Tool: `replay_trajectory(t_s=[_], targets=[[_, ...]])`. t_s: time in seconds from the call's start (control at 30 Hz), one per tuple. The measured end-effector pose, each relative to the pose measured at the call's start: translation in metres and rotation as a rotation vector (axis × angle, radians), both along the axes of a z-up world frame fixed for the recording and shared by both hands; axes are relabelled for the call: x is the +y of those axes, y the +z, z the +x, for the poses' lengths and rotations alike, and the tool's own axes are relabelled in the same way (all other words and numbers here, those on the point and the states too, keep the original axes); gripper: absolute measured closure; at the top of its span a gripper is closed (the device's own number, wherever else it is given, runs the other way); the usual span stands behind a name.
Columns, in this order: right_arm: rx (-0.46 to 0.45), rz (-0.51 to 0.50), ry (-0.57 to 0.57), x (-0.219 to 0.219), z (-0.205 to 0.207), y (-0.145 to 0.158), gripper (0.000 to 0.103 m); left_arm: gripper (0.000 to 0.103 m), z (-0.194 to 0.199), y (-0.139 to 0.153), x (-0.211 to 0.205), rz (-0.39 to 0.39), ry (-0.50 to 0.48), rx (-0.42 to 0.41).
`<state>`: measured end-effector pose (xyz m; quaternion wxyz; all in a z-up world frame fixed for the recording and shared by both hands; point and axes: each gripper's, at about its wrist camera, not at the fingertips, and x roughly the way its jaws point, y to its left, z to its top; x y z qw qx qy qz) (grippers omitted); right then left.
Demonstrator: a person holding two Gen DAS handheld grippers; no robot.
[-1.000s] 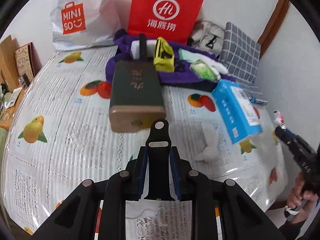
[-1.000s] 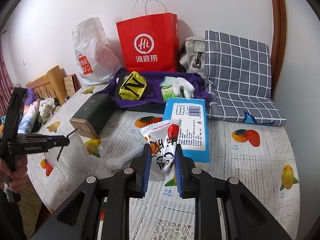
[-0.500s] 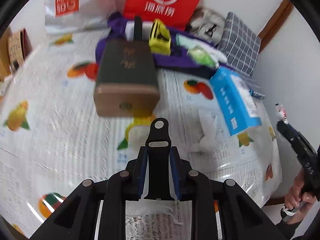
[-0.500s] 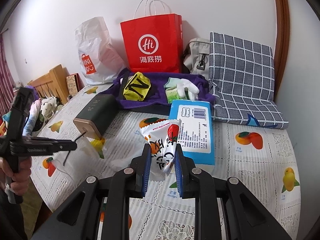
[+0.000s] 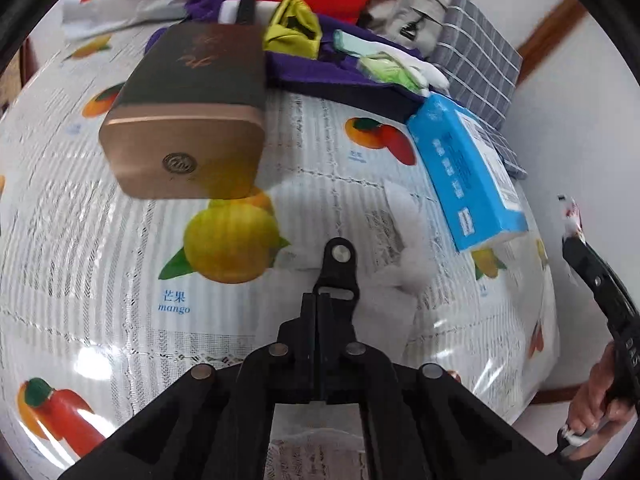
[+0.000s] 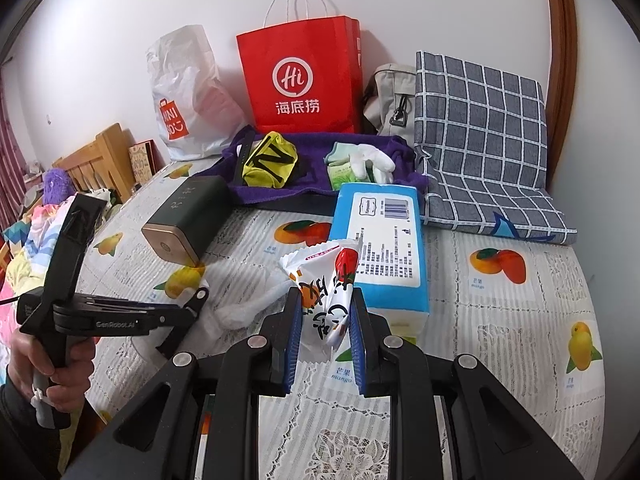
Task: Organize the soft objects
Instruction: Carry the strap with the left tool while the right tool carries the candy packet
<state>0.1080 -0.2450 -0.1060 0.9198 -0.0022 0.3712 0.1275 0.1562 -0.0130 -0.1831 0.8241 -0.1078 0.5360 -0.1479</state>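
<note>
The left gripper [image 5: 318, 300] has its two black fingers pressed flat together with nothing between them, tilted down over the fruit-printed table cover [image 5: 100, 264]. Just past its tip and slightly to the right lies a crumpled white tissue [image 5: 404, 240] on the cover; whether the tip touches it cannot be told. Ahead and to the left of that claw lies a dark green box with a bronze end cap [image 5: 188, 120], and ahead to the right a blue and white pack of tissues [image 5: 464, 168]. The right gripper [image 6: 325, 330] is narrowed on a white snack packet with red and orange print [image 6: 326, 292], its blue pads pressing the wrapper from both sides so that the packet sticks up between the fingers. Directly beyond this claw lies the same blue tissue pack [image 6: 380, 240], touching or nearly touching the packet's far side. Further ahead a purple cloth [image 6: 316, 168] carries a yellow pouch with black stripes [image 6: 272, 160] and a white glove [image 6: 372, 160]. Behind those stand a red paper bag [image 6: 300, 76] and a white plastic bag [image 6: 188, 96]; a grey checked cushion [image 6: 480, 136] lies ahead to the right.
</note>
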Motion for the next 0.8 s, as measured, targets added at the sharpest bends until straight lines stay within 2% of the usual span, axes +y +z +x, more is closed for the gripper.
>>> replay_trajectory(t_s=[0.07,0.2,0.3,0.4,0.47,0.53,0.63,0.67,0.7,0.8], targets=[[0.000,-0.003,0.000,-0.002,-0.001,0.000,0.081,0.102,-0.003,0.007,0.001,-0.003,0.005,-0.012],[0.000,0.003,-0.009,-0.006,-0.001,0.000,0.081,0.102,-0.004,0.008,0.001,0.049,-0.004,-0.015],[-0.003,0.009,-0.008,-0.007,-0.003,0.000,0.081,0.096,-0.008,0.003,-0.007,0.083,-0.036,0.001],[-0.002,0.007,-0.005,-0.007,-0.004,-0.002,0.081,0.085,-0.013,0.002,-0.015,0.107,-0.057,-0.006],[0.000,0.012,-0.005,-0.008,-0.005,-0.003,0.081,0.073,-0.014,0.002,-0.021,0.124,-0.067,-0.013],[0.001,0.017,-0.008,-0.010,-0.006,-0.004,0.081,0.070,-0.016,0.001,-0.031,0.177,-0.080,-0.038],[-0.010,0.012,-0.002,-0.011,-0.005,-0.001,0.081,0.071,-0.020,-0.001,-0.045,0.290,-0.085,-0.089],[-0.015,0.008,-0.002,-0.011,-0.004,0.001,0.081,0.080,-0.021,-0.001,-0.048,0.321,-0.089,-0.104],[-0.022,0.005,-0.001,-0.011,-0.003,0.004,0.081,0.083,-0.021,-0.001,-0.051,0.353,-0.096,-0.122],[-0.049,0.005,0.003,-0.012,0.001,0.015,0.081,0.083,-0.018,0.003,-0.043,0.320,-0.089,-0.101]])
